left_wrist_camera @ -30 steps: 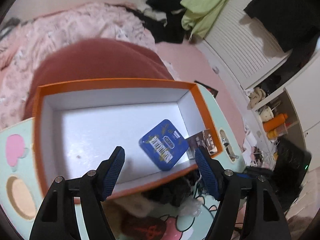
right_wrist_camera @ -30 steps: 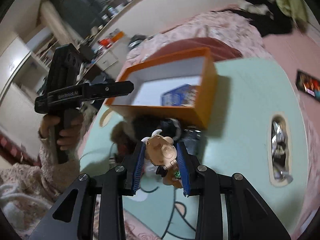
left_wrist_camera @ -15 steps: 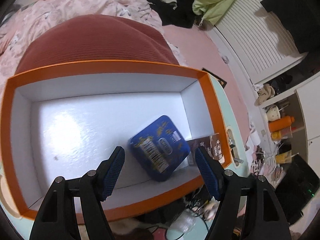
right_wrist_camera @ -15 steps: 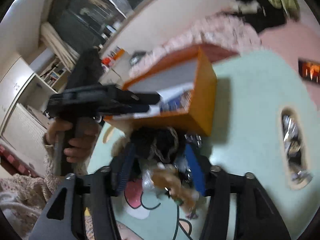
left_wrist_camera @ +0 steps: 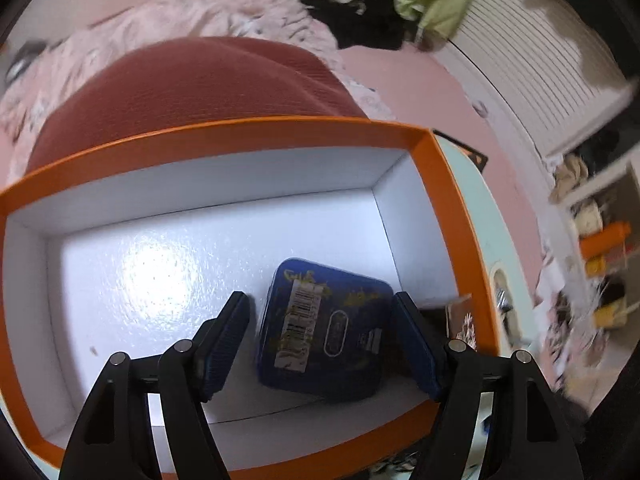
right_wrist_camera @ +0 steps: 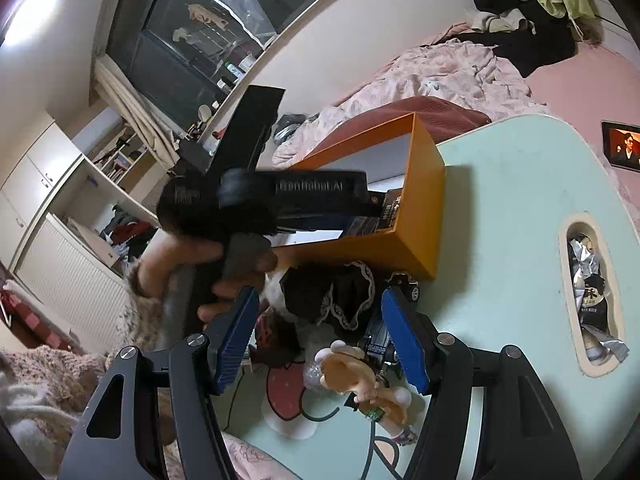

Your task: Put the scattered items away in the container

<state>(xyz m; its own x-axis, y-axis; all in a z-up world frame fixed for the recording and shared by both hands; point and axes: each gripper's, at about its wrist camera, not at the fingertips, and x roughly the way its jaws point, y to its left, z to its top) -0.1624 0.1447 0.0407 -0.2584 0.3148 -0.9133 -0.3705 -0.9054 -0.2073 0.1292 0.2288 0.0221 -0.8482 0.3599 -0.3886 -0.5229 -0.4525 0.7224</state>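
Right gripper (right_wrist_camera: 320, 336) is hanging spread and empty over the clutter beside the orange box (right_wrist_camera: 420, 216); figurine (right_wrist_camera: 360, 380) is lying directly below, nearer its right finger; left gripper (left_wrist_camera: 320, 344), also spread, is straddling the blue tin (left_wrist_camera: 328, 328) inside the box.

Left wrist looks closely down into orange box (left_wrist_camera: 448, 184); right sees it (right_wrist_camera: 424, 200) farther off.
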